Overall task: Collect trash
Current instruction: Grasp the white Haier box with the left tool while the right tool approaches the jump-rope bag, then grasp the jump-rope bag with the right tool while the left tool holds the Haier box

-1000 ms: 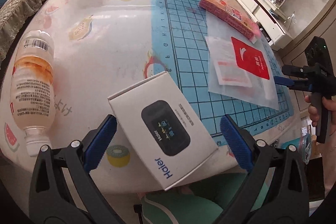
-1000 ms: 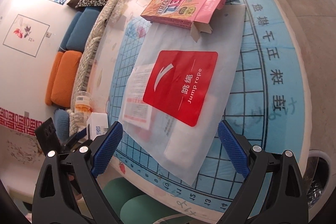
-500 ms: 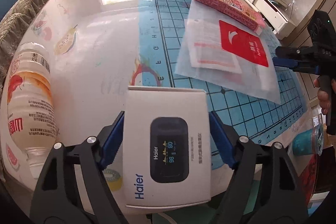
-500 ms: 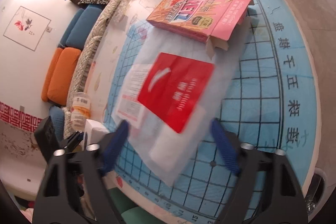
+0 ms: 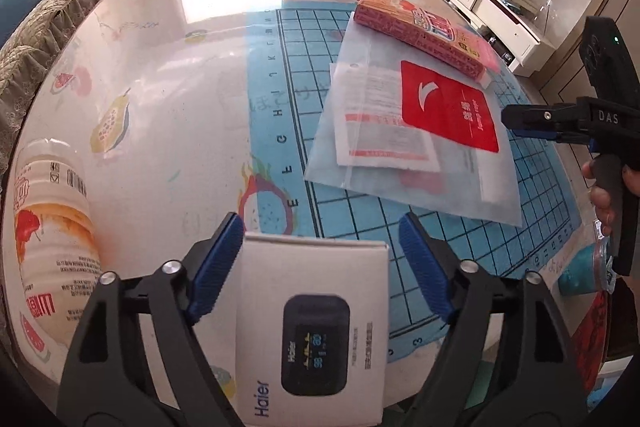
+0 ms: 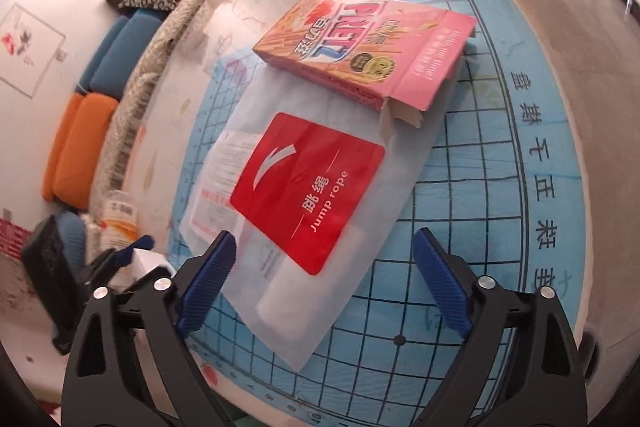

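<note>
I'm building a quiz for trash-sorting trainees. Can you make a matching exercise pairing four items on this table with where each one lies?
Things:
1. white Haier box
2. pink snack box
3. plastic bottle
4. jump rope bag

Places:
A. lying on its side at the table's left edge, off the blue mat
B. flat on the blue grid mat, one end under a carton
C. between the left tongs' blue pads
D. resting on the bag's far end

Pairs: 1-C, 2-D, 3-A, 4-B

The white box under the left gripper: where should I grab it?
Grip the white box across its two long side edges, coming down from above. It lies flat, square between the left gripper, whose jaws are opening and clear of it; its narrow width likely fits.
</note>
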